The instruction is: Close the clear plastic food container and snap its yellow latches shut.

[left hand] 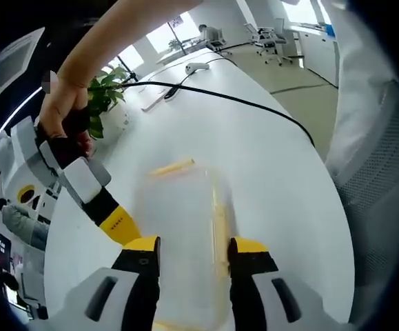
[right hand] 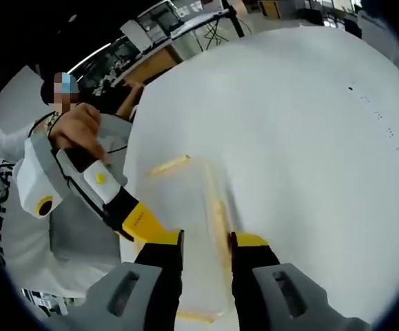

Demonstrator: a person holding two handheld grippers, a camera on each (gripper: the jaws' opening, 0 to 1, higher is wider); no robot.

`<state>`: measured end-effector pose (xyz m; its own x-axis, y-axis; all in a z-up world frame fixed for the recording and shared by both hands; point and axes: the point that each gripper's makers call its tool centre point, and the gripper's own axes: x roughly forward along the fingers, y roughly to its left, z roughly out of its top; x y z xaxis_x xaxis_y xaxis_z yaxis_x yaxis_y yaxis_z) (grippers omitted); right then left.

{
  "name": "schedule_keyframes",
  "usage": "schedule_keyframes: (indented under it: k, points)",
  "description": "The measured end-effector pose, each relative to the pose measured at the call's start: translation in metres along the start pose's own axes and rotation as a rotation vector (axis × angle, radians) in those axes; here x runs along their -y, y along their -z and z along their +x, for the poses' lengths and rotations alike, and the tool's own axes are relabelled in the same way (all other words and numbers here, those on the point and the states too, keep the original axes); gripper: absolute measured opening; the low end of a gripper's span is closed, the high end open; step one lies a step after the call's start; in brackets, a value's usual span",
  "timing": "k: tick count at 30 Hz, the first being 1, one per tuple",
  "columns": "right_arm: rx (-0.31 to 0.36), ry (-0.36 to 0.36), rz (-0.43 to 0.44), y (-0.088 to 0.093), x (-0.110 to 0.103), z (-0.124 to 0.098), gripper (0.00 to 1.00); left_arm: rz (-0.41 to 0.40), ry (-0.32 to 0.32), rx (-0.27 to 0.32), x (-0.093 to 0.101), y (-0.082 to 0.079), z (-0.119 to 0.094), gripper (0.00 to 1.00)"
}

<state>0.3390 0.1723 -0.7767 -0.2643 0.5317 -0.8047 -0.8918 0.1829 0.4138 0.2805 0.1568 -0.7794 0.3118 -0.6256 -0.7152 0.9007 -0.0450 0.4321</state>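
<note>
Straddling clear container [left hand: 185, 241] on white desk [left hand: 268, 152], left gripper [left hand: 195, 247] fingers narrow; right gripper [right hand: 206, 241] alike. Yellow latch [left hand: 172, 167] at 12 o'clock; risk: light box skids under push.

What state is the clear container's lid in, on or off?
Cannot tell: the clear container is blurred on the white table. Yellow latches show along two edges, between each hand-held gripper's jaws.

White table [left hand: 268, 158] spreads ahead of the tongs. Black cable [left hand: 240, 102] crosses it well beyond them; potted plant [left hand: 106, 96] far left, office chairs [left hand: 268, 34] behind.
</note>
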Motion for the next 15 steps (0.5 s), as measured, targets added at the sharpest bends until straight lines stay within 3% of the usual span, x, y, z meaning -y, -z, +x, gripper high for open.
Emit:
schedule_keyframes:
  k: [5,7,10,13,15]
  points:
    - [0.024,0.049,-0.137,-0.003,0.000,-0.003,0.22,-0.078,-0.004,0.001,0.000,-0.001,-0.003,0.33]
    - [0.028,0.075,-0.145,-0.004,0.000,-0.004,0.19,-0.089,0.001,0.003,0.001,-0.001,-0.006,0.34]
    - [0.016,0.156,-0.193,-0.006,0.009,-0.014,0.13,-0.159,0.009,0.000,0.003,0.001,-0.014,0.41]
    - [0.056,0.188,-0.195,-0.012,0.007,-0.027,0.22,-0.315,0.018,0.016,-0.002,0.006,-0.025,0.55]
    - [0.083,0.196,-0.191,-0.014,0.002,-0.034,0.29,-0.341,0.002,0.033,-0.011,0.009,-0.033,0.56]
